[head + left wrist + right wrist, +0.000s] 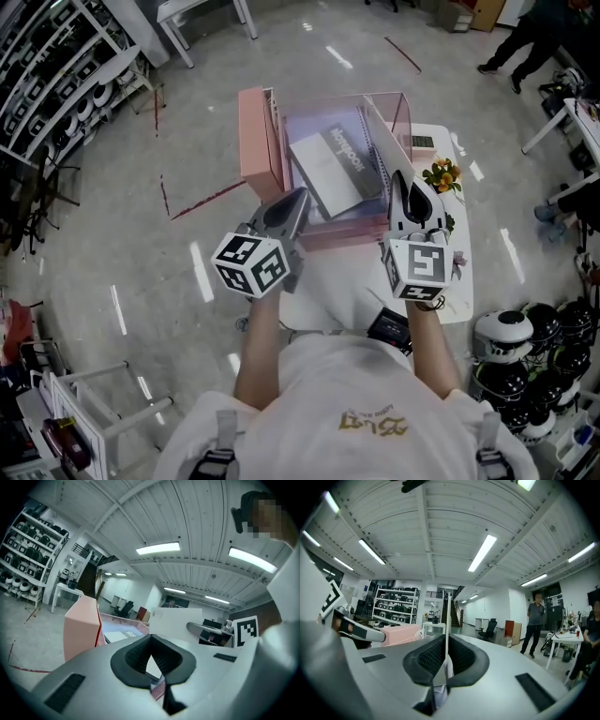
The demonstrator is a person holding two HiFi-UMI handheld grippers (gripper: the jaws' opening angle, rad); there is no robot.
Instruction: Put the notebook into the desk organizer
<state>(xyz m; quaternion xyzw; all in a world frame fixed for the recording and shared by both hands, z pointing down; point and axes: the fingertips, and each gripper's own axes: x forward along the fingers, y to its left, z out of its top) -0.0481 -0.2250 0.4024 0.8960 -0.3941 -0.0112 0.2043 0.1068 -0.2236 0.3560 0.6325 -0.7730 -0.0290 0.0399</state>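
Notebook (330, 173) lies flat inside the pink desk organizer (255, 141). Right gripper (410, 199) pinches its translucent right wall (382, 141), likely steadying it. Left gripper (289, 208), tips together, waits near-left.

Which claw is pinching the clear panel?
The right claw, shut on the thin clear plastic panel between its jaws; the left claw is apart from it.

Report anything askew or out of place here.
The notebook lies twisted inside the pink desk organizer, its edges at an angle to the walls. Nothing looks spilled or damaged.
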